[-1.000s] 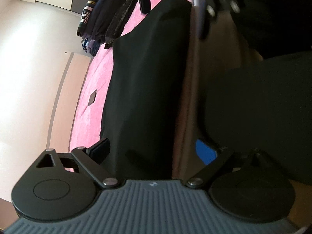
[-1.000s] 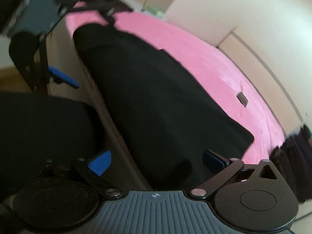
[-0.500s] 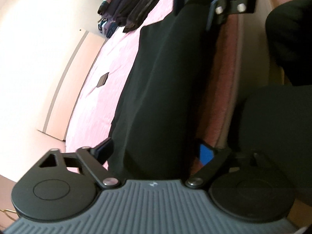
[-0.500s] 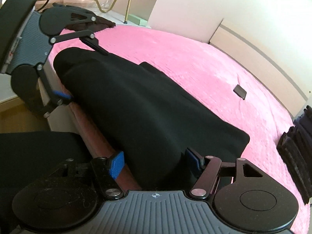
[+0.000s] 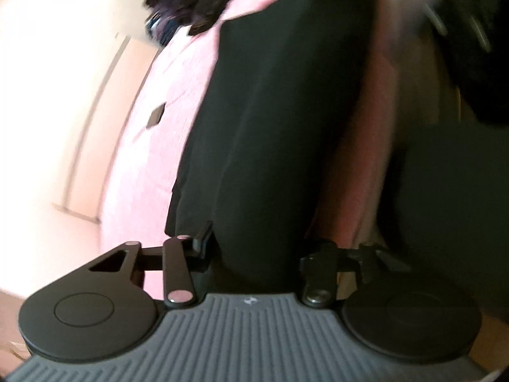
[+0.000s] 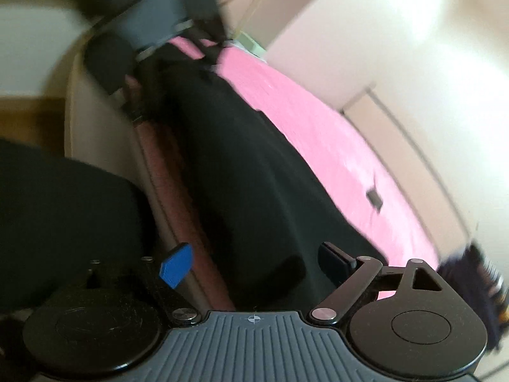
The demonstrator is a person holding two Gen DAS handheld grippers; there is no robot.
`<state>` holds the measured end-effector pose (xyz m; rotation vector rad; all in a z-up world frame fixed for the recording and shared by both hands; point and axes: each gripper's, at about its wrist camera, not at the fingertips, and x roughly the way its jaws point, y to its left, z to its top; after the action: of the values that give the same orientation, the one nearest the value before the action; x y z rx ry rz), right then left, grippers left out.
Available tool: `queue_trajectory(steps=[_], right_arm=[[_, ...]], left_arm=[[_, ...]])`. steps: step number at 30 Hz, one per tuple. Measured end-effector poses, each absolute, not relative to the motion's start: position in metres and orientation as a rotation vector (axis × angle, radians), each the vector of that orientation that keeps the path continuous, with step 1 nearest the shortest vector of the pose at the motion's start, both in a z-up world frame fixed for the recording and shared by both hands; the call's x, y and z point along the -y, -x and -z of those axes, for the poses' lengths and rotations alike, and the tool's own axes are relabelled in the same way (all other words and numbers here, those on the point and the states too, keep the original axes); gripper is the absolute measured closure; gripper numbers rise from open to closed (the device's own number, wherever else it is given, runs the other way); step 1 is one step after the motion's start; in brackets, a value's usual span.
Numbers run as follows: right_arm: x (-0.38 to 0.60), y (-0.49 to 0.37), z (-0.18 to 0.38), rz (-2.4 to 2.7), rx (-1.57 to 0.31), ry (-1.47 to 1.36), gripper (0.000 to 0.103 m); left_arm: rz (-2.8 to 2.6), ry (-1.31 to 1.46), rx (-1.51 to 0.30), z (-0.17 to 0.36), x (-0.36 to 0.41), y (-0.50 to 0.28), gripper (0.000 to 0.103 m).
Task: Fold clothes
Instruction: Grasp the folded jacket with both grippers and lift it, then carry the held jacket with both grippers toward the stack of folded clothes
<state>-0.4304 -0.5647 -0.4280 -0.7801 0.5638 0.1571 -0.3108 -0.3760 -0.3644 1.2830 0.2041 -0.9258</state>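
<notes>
1. One black cloth garment [image 5: 280,121] lies lengthwise along the near edge of one bed with a pink textured cover [image 5: 178,102], its near end bunched up at each camera.
2. The left claw [image 5: 257,248] has its two fingers drawn in narrow against the bunched end of the garment, pinching the fabric between them.
3. The right claw [image 6: 254,264] is spread fairly wide. Its blue-padded finger [image 6: 176,264] sits over the brown bed rail [image 6: 178,210], and its dark finger [image 6: 334,258] lies on the garment's far side. The cloth's end runs between the two, but whether either pad touches it cannot be told from the blurred view.
4. A dark-clothed part of the person [image 6: 63,222] sits just beside the bed rail, on the side away from the bedding.
5. Farther out, one small dark flat rectangular object [image 6: 374,198] rests on the pink cover, well apart from the garment.
6. In the right wrist view the left claw appears at the garment's far end, blurred.
7. At the far edge of the bed sits one pile of dark clothes [image 5: 191,3], the count within it unclear.
</notes>
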Motion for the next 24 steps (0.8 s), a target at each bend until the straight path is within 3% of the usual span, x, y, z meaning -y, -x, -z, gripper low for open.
queue_trajectory(steps=[5, 7, 9, 12, 18, 24], right_arm=[[0.564, 0.41, 0.447, -0.103, -0.539, 0.933, 0.016], [0.574, 0.4, 0.457, -0.057, -0.575, 1.005, 0.032], [0.588, 0.393, 0.461, -0.043, -0.633, 1.005, 0.056], [0.596, 0.393, 0.465, -0.057, -0.666, 1.008, 0.064], [0.594, 0.389, 0.461, -0.067, -0.694, 0.993, 0.067], [0.593, 0.394, 0.457, -0.07, -0.672, 0.963, 0.068]], left_arm=[[0.957, -1.236, -0.239, 0.339, 0.381, 0.3, 0.066], [0.965, -1.245, -0.239, 0.339, 0.382, 0.301, 0.066], [0.969, -1.249, -0.234, 0.342, 0.383, 0.302, 0.066], [0.966, -1.285, -0.207, 0.355, 0.382, 0.311, 0.062], [0.894, -1.477, -0.116, 0.386, 0.387, 0.327, 0.059], [0.882, -1.493, -0.141, 0.386, 0.389, 0.331, 0.066]])
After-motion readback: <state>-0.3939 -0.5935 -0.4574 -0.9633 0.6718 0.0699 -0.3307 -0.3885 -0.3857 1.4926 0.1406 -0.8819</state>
